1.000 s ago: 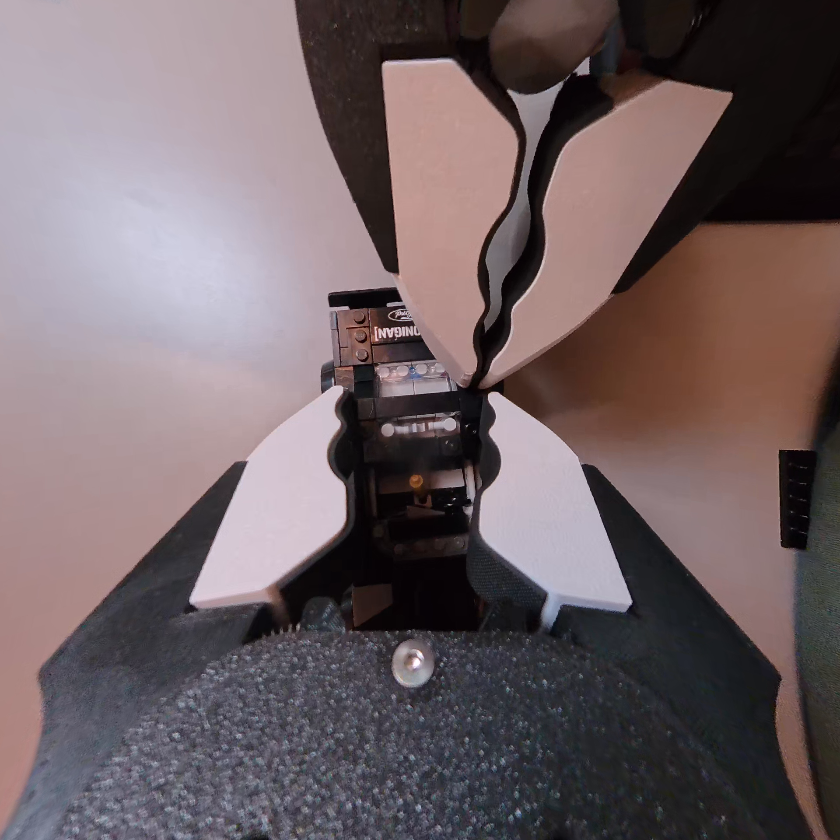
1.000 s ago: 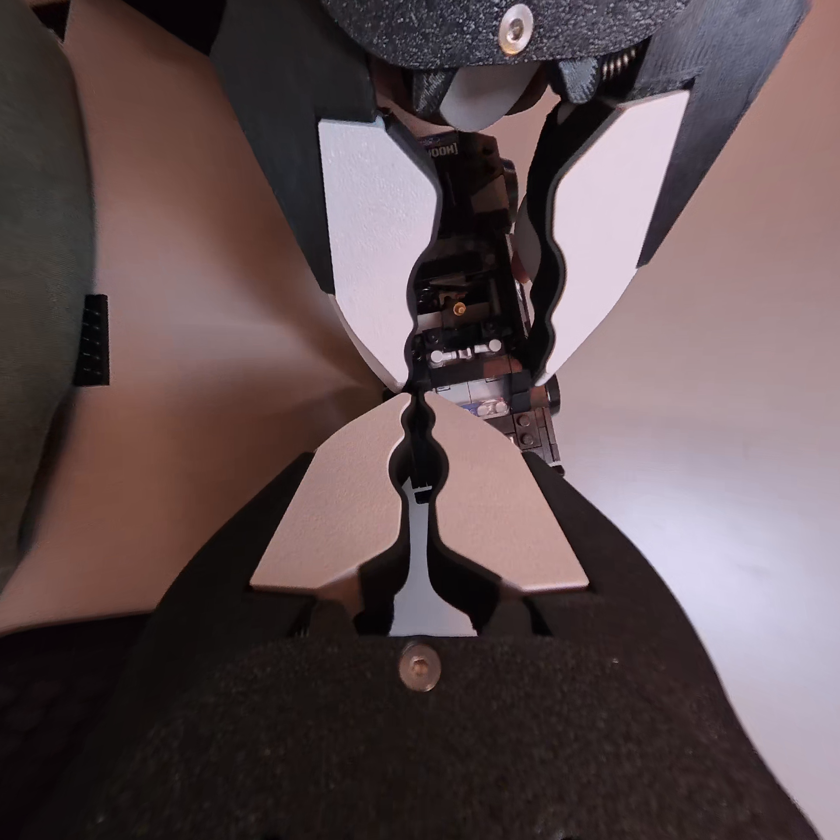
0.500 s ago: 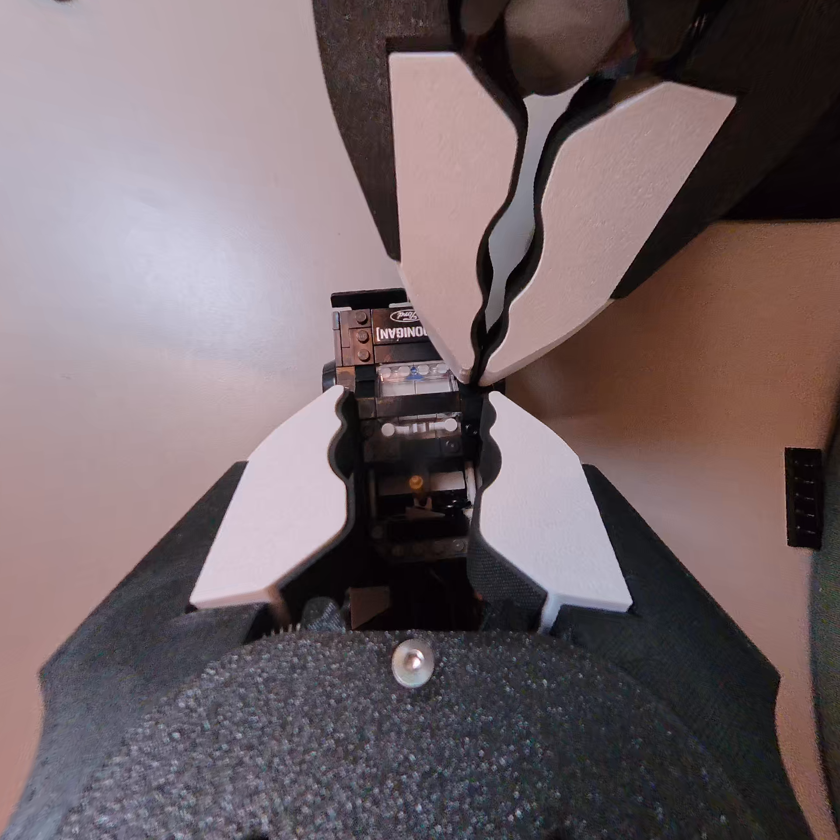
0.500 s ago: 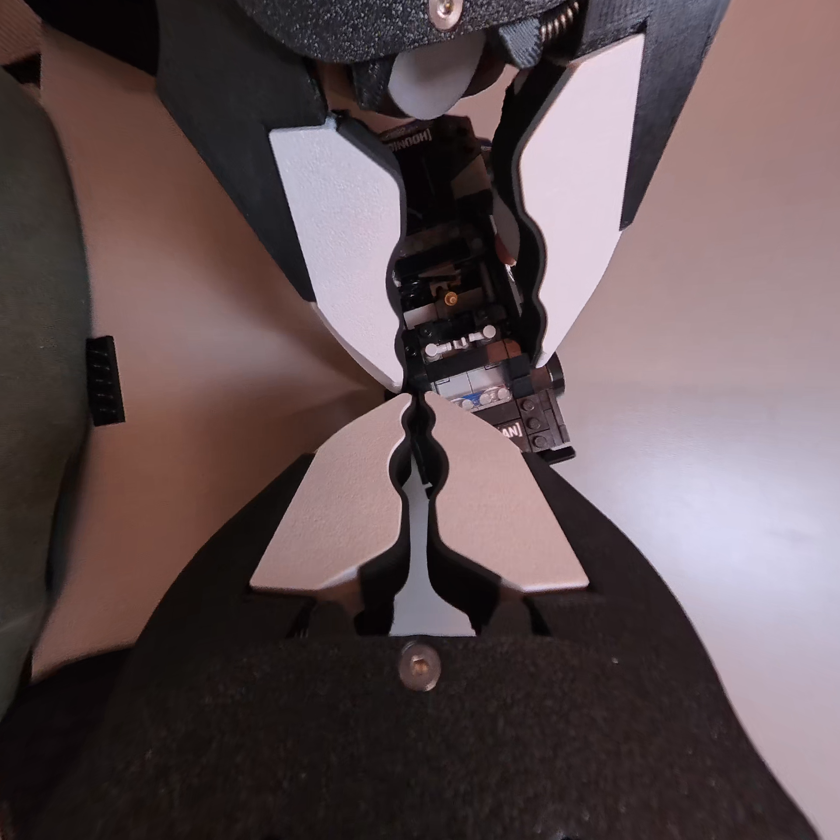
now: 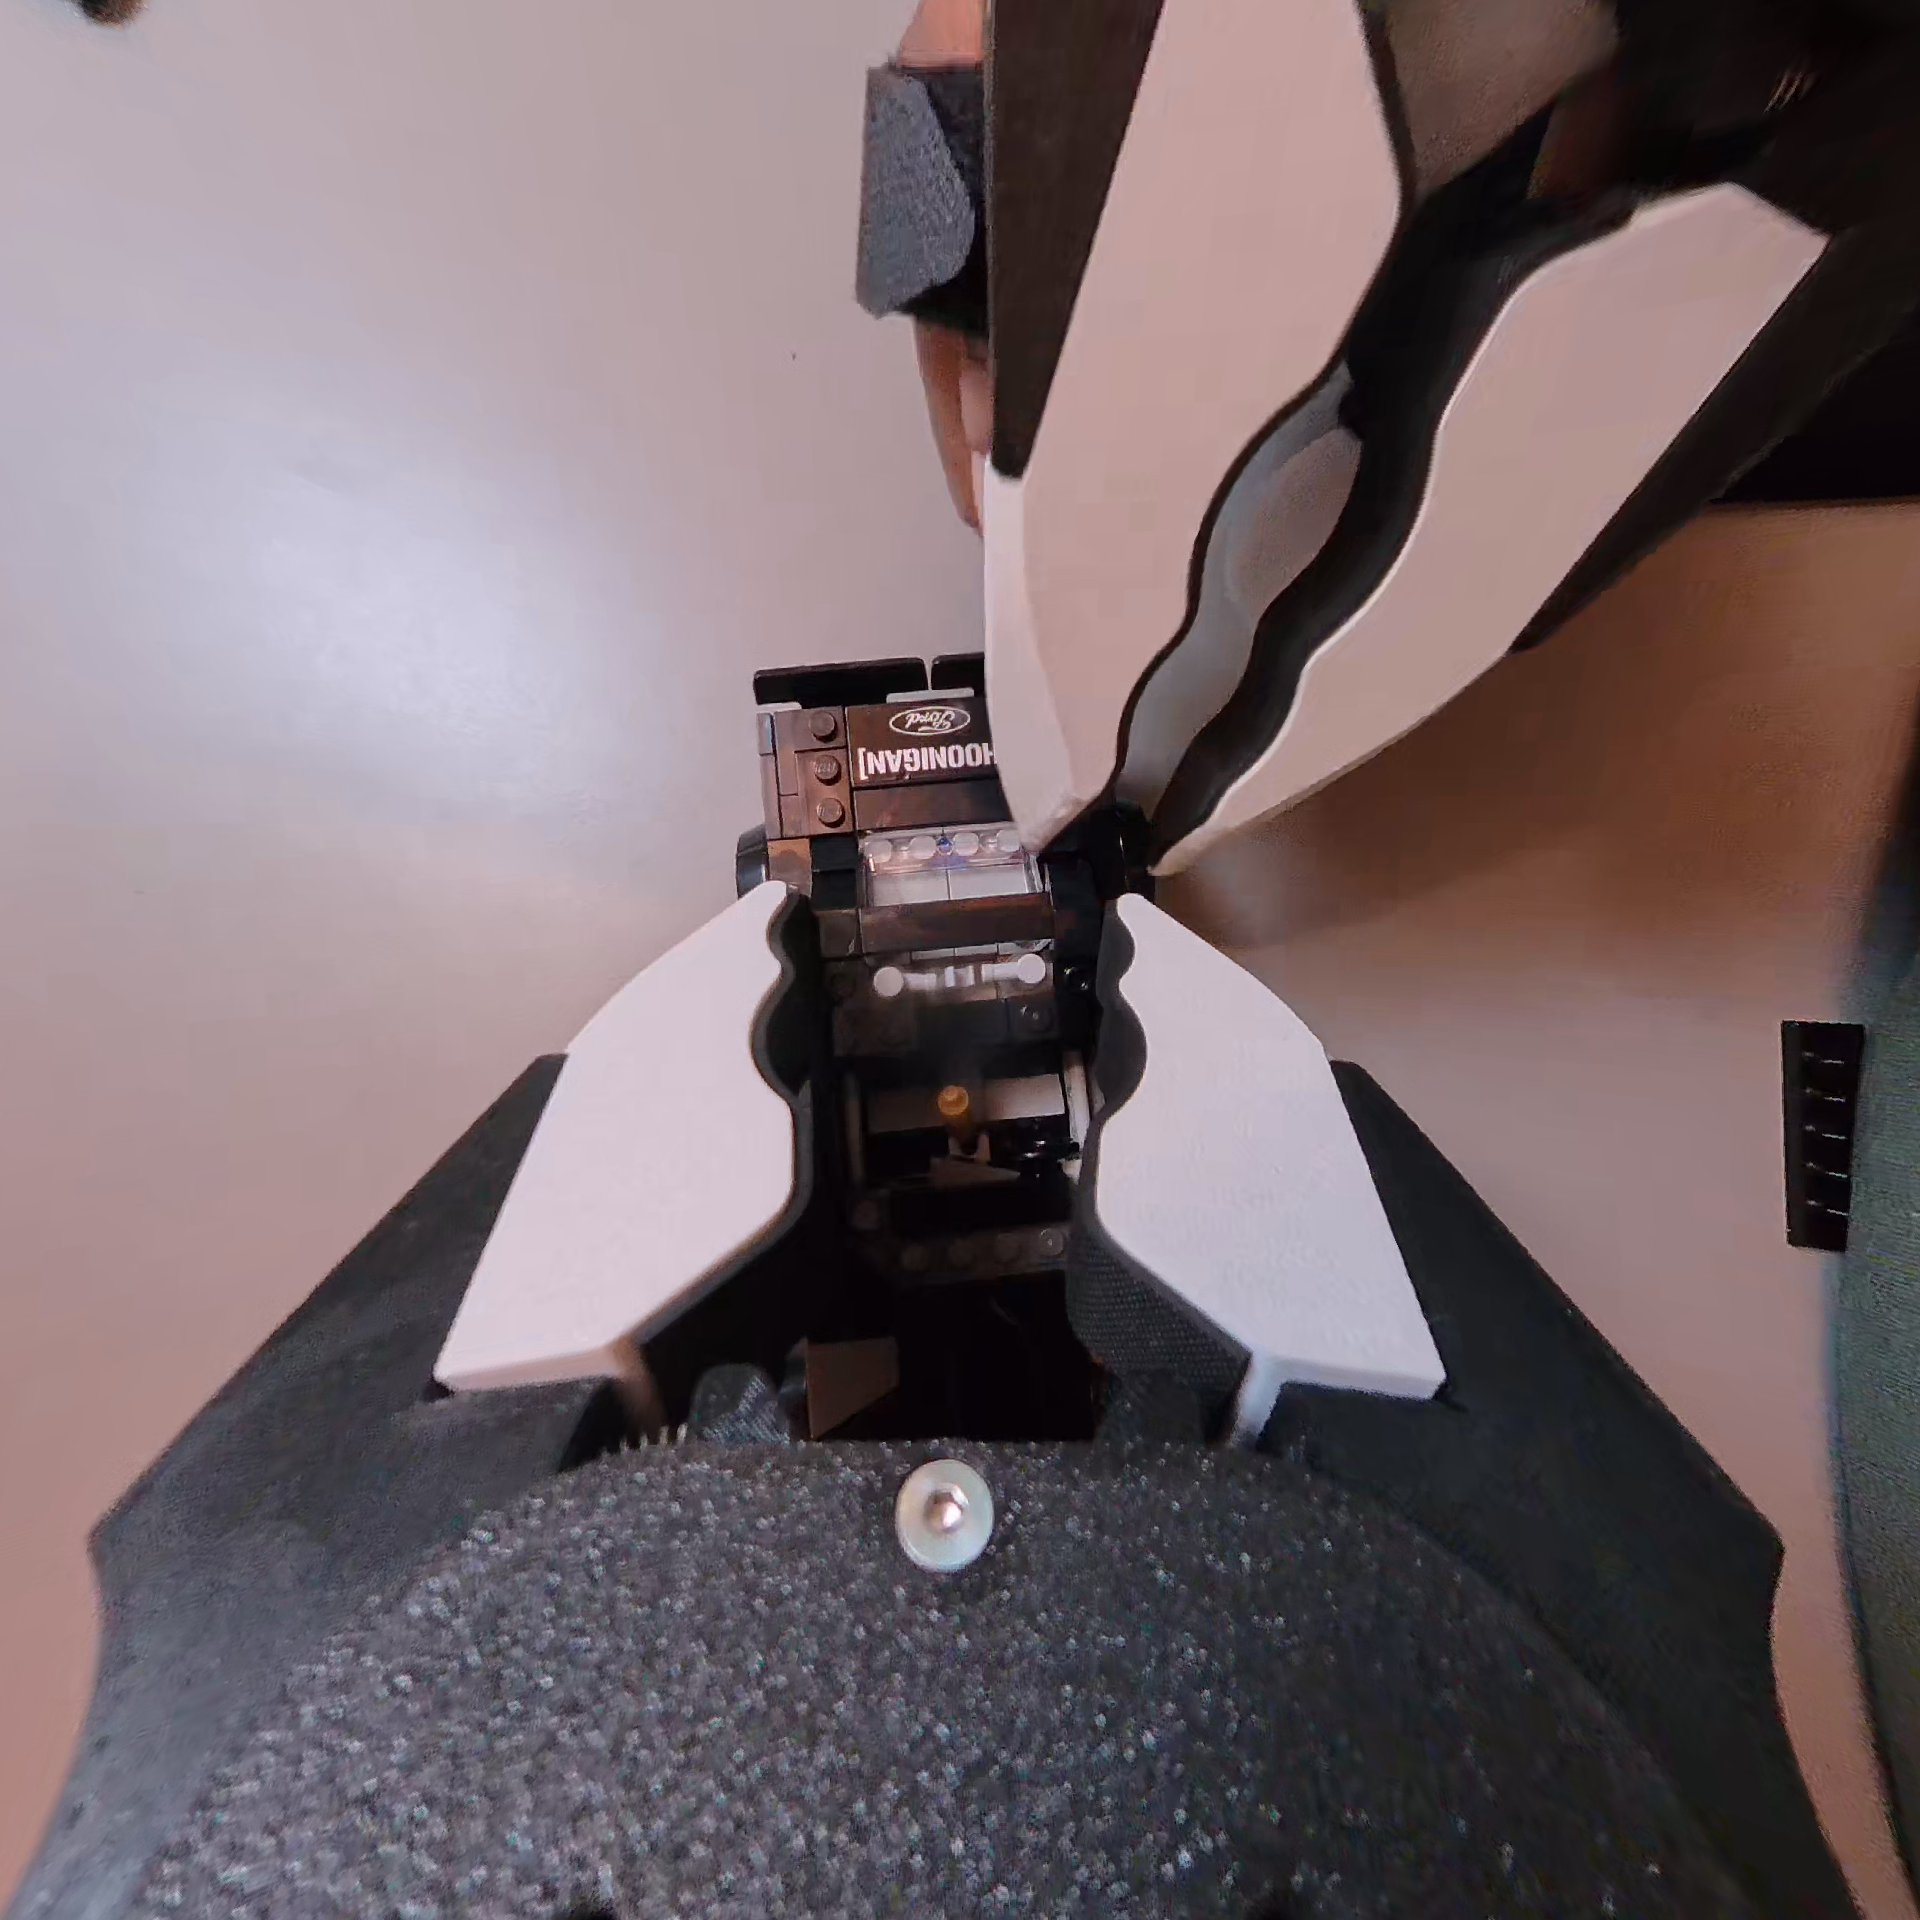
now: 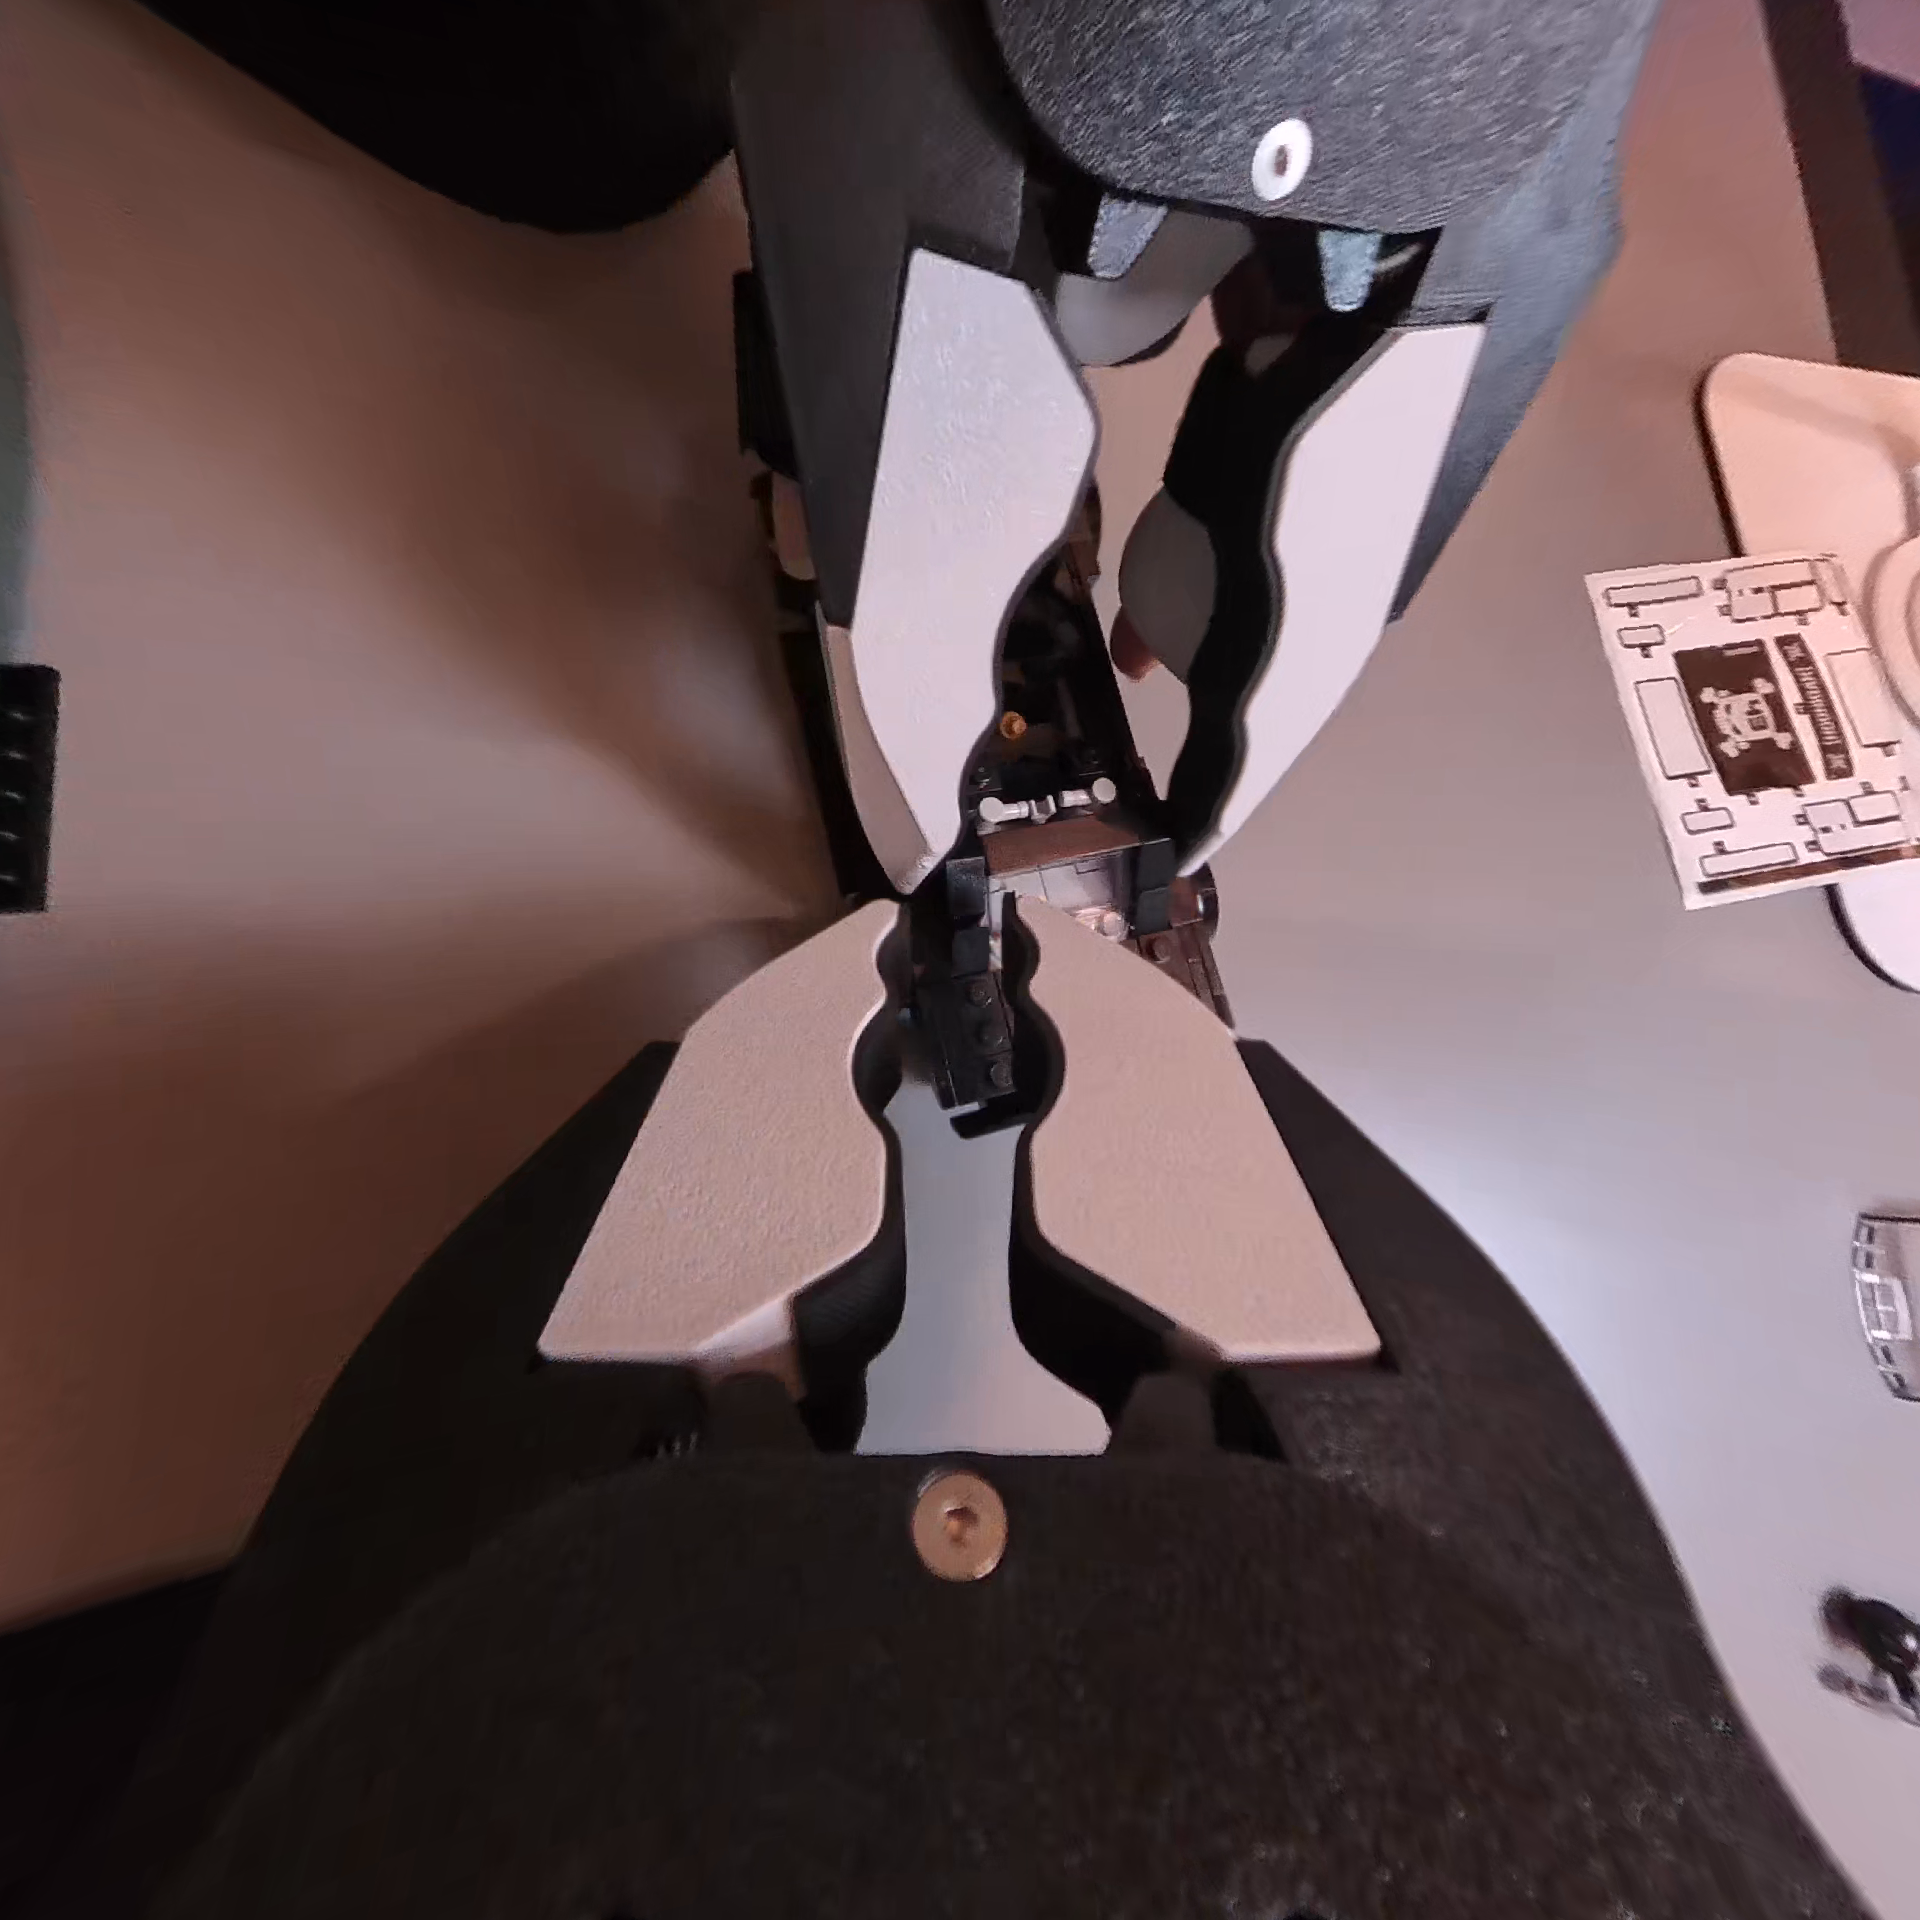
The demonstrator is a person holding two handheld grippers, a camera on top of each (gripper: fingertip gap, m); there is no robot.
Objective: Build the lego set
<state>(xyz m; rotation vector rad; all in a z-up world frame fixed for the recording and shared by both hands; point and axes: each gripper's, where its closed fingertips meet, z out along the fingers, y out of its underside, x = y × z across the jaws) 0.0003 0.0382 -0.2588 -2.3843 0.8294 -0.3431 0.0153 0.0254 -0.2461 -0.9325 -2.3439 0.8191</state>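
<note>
A pale worktop (image 5: pixel 364 520) lies under the black car (image 5: pixel 940 997). The left tool (image 5: pixel 951 914) clamps the car's sides. The right tool (image 6: pixel 961 914) pinches a black brick (image 6: pixel 977 1023) at the car's edge. A sticker sheet (image 6: pixel 1756 727) lies well right of the car.

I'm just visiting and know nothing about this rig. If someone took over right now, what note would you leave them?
Left gripper: shut on the black lego car.
Right gripper: fingers straddle the car's front corner; whether they pinch it is unclear.
Loose: black studded strip, sticker sheet, clear piece, dark piece, all on the table.
Done: car body largely built.
Left: probably this corner, then the loose parts and stickers.
</note>
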